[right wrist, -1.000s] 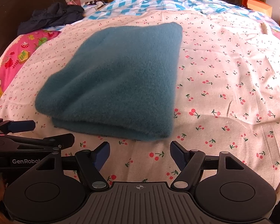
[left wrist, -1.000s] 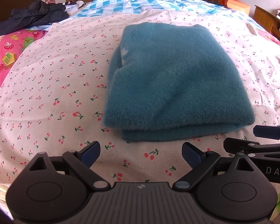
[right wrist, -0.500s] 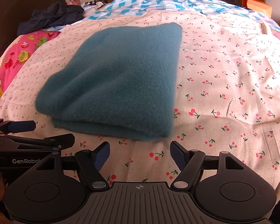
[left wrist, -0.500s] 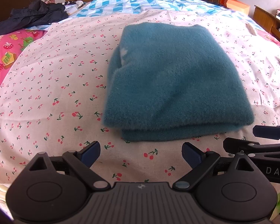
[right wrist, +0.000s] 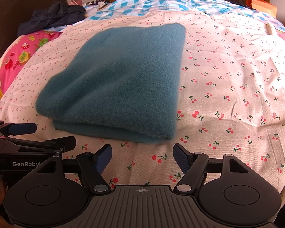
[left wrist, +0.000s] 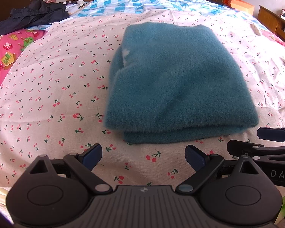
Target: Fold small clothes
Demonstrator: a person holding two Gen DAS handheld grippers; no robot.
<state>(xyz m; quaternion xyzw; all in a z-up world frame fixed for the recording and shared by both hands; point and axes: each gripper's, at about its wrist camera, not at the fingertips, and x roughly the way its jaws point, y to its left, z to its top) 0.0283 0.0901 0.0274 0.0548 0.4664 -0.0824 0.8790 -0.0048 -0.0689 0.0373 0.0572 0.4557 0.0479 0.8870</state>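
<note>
In the left wrist view, the letters "DAS" stand in pale print on the black body of the right gripper at the right edge, cut off by the frame. In the right wrist view, "GenRobot" stands in white on the black body of the left gripper at the left.

My left gripper hovers over the cherry-print sheet with its blue-padded jaws spread wide and nothing between them, just short of the near edge of the folded teal fleece garment, which lies flat in stacked layers. My right gripper pokes in from the right edge beside that same near edge, its state unclear from here. Farther back I see a blue-and-white checked quilt, a dark jacket heaped at the far left, and a pink printed cloth along the left side
</note>
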